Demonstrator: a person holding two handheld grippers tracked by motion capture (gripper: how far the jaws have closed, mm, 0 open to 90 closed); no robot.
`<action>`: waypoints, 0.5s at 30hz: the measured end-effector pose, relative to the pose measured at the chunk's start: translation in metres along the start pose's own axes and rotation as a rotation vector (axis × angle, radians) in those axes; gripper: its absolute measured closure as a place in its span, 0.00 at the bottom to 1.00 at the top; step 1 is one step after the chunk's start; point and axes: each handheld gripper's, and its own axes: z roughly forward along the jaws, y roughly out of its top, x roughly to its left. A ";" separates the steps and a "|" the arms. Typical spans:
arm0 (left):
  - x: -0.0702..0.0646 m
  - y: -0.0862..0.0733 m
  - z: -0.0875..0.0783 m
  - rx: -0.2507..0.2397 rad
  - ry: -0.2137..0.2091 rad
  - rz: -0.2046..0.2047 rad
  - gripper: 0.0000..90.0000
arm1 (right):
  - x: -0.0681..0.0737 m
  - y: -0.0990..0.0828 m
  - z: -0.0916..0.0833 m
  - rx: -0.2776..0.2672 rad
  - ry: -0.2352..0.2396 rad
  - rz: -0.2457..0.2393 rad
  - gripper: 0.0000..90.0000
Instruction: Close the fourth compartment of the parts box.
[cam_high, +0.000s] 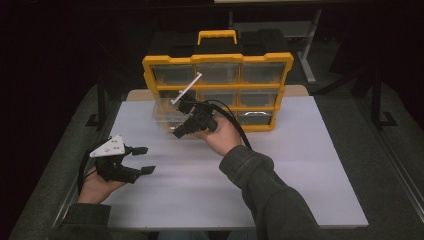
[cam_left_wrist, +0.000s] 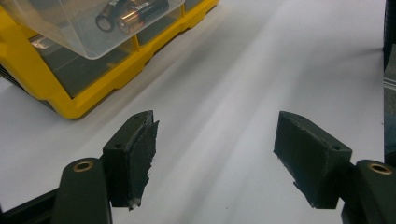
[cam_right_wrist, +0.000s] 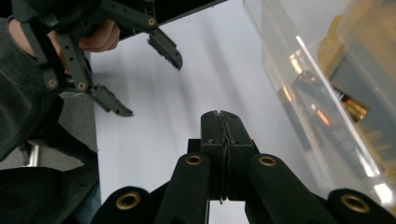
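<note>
Your right gripper (cam_high: 178, 133) is up against the yellow organizer (cam_high: 218, 93) at the far side of the table (cam_high: 300, 170), with its jaws pressed flat together and nothing visible between them in the right gripper view. Just beside it sits a clear drawer (cam_high: 167, 116) pulled partly out of the organizer's lower left bay, and it carries batteries (cam_left_wrist: 130, 13) that lie loose inside. That is where I judge the trouble lies: the drawer hangs out past the frame, so a sideways knock from the closed jaws could slide it the rest of the way out and tip the batteries onto the table, where they would roll. The clear wall is hard to read against the glare, so you may misjudge how close the jaws are to it; from these pictures I cannot tell whether they touch it already. If you mean to take hold of the drawer, you must spread the jaws first, and doing that this close may itself shove the drawer. Your left gripper (cam_high: 145, 160) waits near you at the left of the table, jaws wide apart and empty, well clear of the organizer, so it gives no support if the box shifts. The organizer stands upright on its edge, and a firm push low down could rock it backward.
</note>
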 end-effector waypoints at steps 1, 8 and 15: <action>0.000 0.000 0.000 0.003 0.001 0.002 0.32 | 0.001 0.003 0.000 0.010 -0.008 0.000 0.97; -0.002 -0.001 -0.003 -0.007 0.006 -0.012 0.32 | 0.001 0.017 0.010 0.056 -0.071 -0.034 0.97; -0.001 -0.002 -0.006 -0.003 0.012 -0.012 0.32 | -0.006 0.018 0.018 0.082 -0.114 -0.021 0.98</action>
